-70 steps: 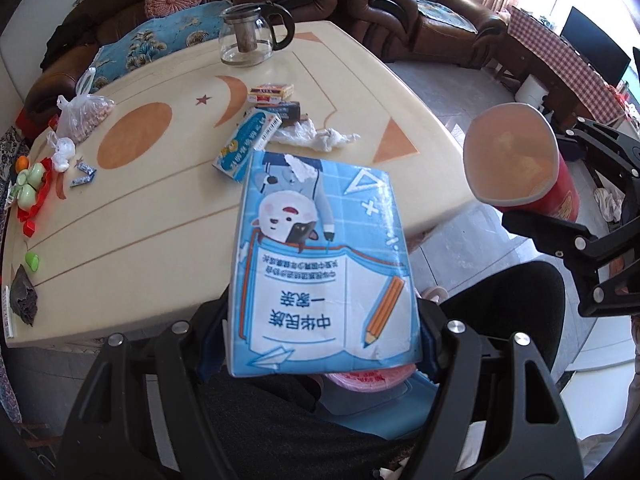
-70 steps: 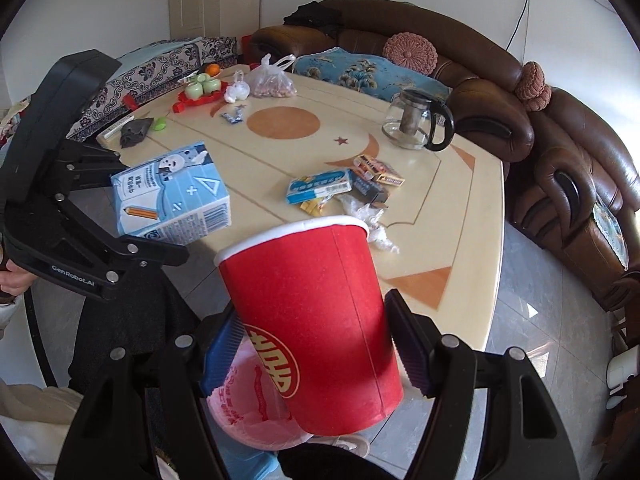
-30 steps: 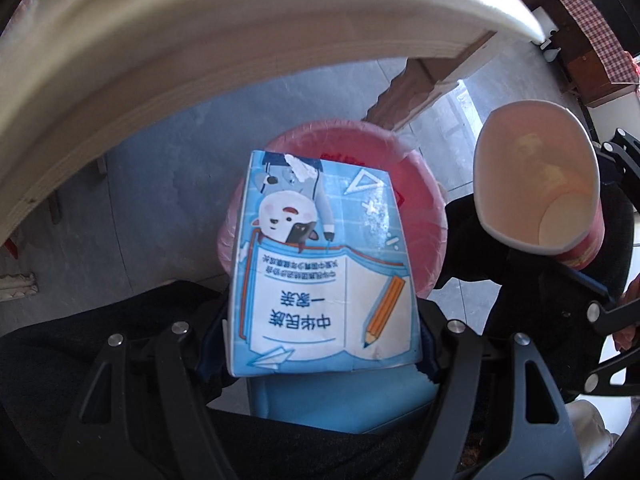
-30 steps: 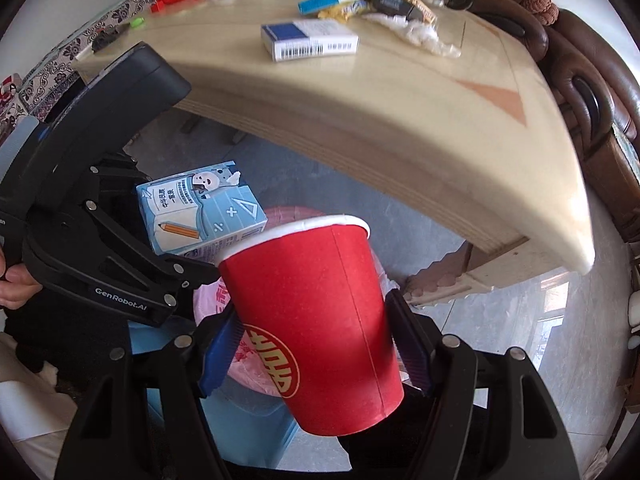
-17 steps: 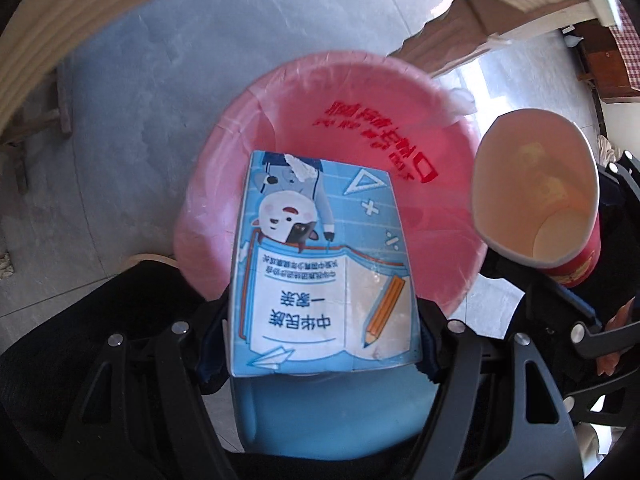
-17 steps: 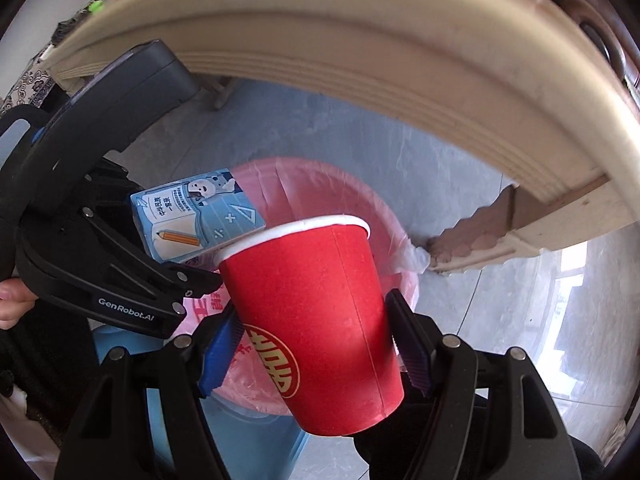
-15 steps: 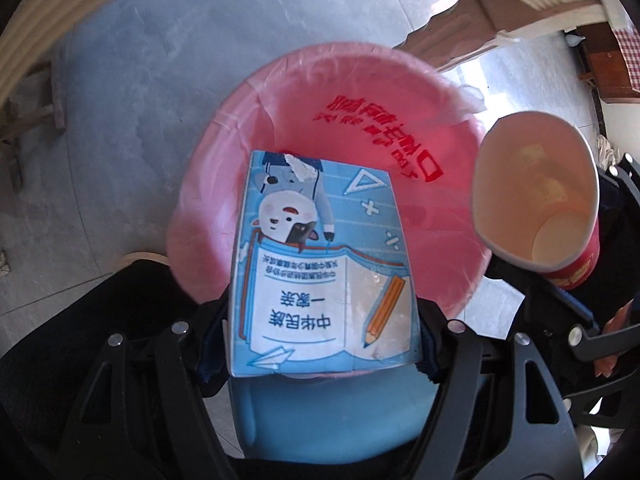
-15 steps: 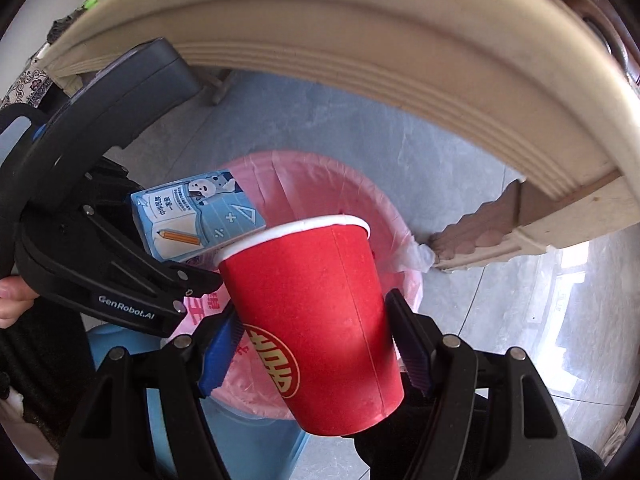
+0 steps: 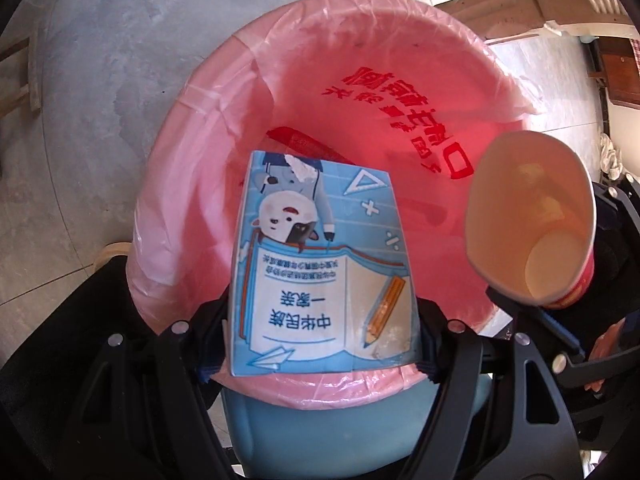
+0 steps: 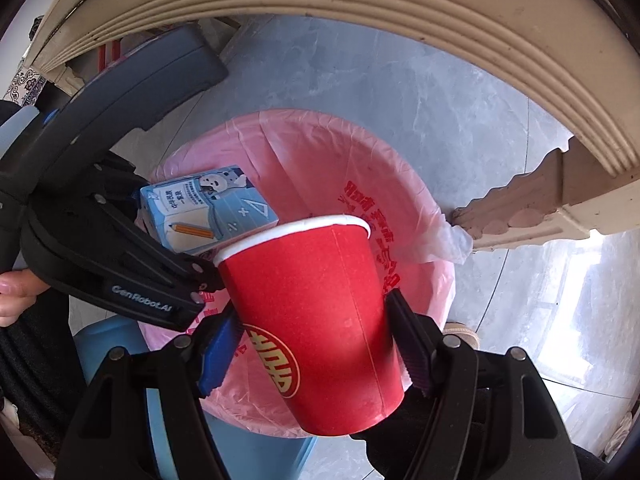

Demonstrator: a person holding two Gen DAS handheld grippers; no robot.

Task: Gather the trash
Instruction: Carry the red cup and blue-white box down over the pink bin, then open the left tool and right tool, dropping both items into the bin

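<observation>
Grey stone floor (image 9: 120, 40) spreads under the cream table edge (image 10: 400, 4), and on it stands one blue bin (image 9: 332, 432) lined with one pink bag (image 9: 192, 168), red print on the bag's far inner wall. Two grippers hang over the bin's mouth, each with one piece of trash. On the left, the left gripper (image 9: 322, 336) clamps one blue carton (image 9: 320, 280) by its lower end, a pad pressed on either side, jaws set at the carton's width; the carton hangs over the near rim of the bag. To its right, the right gripper (image 10: 316, 344) grips one red cup (image 10: 316, 320) around its lower body, both pads against the wall. The cup tilts, its white mouth facing the bag, just beside the carton. A hand (image 10: 16, 296) shows at the left edge of the right view.
</observation>
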